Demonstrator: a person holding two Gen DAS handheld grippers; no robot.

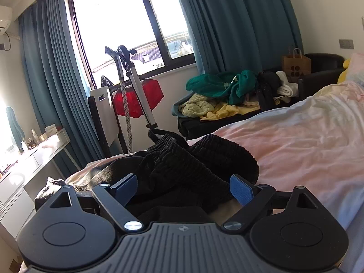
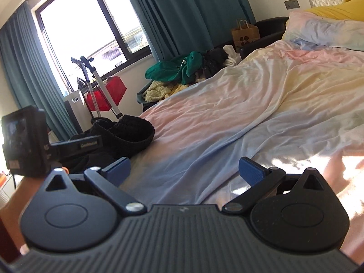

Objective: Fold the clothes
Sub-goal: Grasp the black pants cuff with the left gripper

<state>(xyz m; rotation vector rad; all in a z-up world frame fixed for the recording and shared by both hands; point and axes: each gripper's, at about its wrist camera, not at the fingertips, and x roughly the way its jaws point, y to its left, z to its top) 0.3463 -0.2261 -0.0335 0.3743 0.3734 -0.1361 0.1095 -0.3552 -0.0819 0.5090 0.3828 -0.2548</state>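
A black ribbed garment (image 1: pixel 182 166) lies crumpled at the edge of a pastel-sheeted bed (image 1: pixel 295 150), folding not yet begun. The left gripper (image 1: pixel 184 187) straddles it with fingers spread, not pinching; the right gripper (image 2: pixel 184 170) hangs spread and empty over bare sheet nearby.

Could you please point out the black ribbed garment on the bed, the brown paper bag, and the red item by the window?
black ribbed garment (image 1: pixel 182 170): left wrist view, ribbed fabric middle.
brown paper bag (image 1: pixel 295 66): left wrist view, front panel.
red item (image 1: pixel 138 97): left wrist view, red surface.
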